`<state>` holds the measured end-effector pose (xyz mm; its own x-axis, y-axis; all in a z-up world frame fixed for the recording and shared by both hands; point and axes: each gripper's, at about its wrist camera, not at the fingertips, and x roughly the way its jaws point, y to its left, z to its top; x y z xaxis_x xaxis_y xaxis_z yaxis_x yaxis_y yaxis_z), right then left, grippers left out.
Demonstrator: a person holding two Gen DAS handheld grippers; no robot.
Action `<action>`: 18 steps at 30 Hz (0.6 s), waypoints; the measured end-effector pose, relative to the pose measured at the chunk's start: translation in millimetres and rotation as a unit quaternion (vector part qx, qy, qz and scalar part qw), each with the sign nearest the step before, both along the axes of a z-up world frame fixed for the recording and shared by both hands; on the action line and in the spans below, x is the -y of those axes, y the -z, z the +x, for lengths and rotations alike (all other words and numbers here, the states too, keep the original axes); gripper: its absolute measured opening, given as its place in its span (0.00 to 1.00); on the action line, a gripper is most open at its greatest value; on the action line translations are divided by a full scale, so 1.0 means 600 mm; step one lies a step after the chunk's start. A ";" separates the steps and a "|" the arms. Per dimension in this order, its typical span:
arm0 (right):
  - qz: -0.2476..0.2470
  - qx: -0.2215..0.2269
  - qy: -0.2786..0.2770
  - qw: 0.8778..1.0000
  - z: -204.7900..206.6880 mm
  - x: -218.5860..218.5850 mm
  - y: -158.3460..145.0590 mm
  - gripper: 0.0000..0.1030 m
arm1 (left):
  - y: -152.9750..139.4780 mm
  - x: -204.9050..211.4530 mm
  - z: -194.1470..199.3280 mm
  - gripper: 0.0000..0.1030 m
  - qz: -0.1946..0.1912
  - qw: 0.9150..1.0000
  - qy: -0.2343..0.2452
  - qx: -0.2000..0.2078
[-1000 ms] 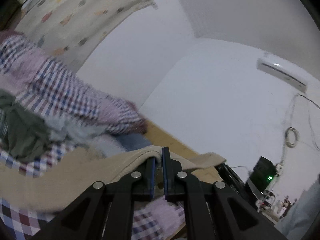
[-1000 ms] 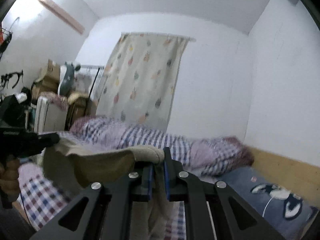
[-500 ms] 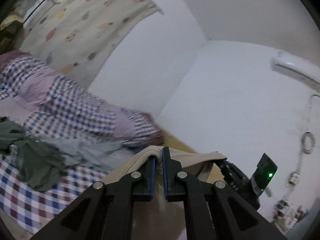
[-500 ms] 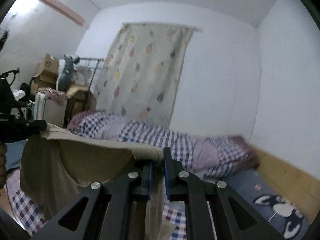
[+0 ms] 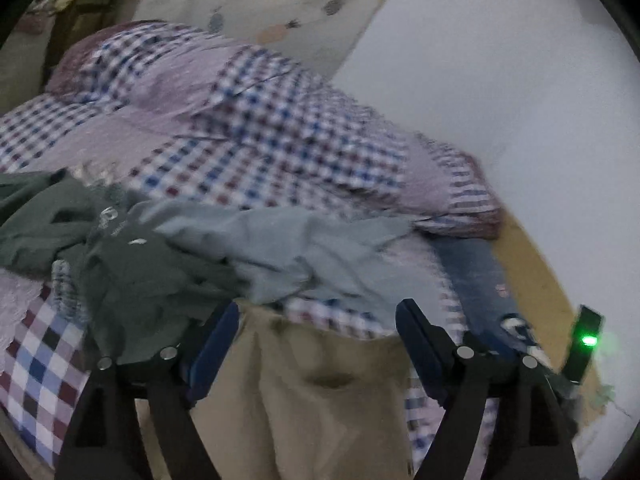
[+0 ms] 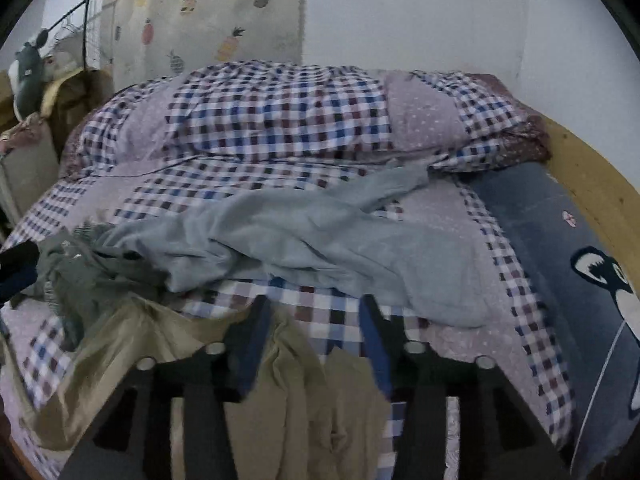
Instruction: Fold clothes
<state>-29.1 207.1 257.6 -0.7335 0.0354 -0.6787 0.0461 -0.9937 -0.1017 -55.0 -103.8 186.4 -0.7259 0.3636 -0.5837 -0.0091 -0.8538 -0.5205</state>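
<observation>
A tan garment [image 5: 320, 400] [image 6: 304, 412] lies on the checked bedspread at the near edge of the bed. My left gripper [image 5: 318, 334] hangs open just above it, nothing between its blue pads. My right gripper [image 6: 316, 332] is open too, over the same tan cloth, whose top edge bunches by the left finger. Behind both lie a light grey-blue garment [image 5: 288, 248] [image 6: 304, 240] and a crumpled dark green one [image 5: 120, 264] [image 6: 92, 276]. The other gripper's body with a green light [image 5: 584, 344] shows at the right of the left wrist view.
The bed carries a checked quilt [image 6: 280, 116] heaped at the back and a blue cartoon blanket [image 6: 580, 264] along the right. A wooden bed frame [image 6: 592, 184] borders the right side. A patterned curtain [image 6: 208, 20] and a clothes rack [image 6: 76, 32] stand behind.
Both grippers have dropped from holding the tan garment up in the air to just above the bed and have opened, letting it go; it now lies on the bedspread.
</observation>
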 end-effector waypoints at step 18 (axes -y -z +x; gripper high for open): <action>-0.212 0.019 -0.093 0.973 0.329 -0.174 0.209 0.83 | 0.203 -0.039 0.349 0.83 -0.045 0.996 0.076 -0.004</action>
<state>168.2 311.4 132.2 -0.6738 -0.3852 -0.6305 0.2247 -0.9198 0.3218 154.5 -80.6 64.4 -0.6719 0.4164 -0.6125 -0.1459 -0.8852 -0.4418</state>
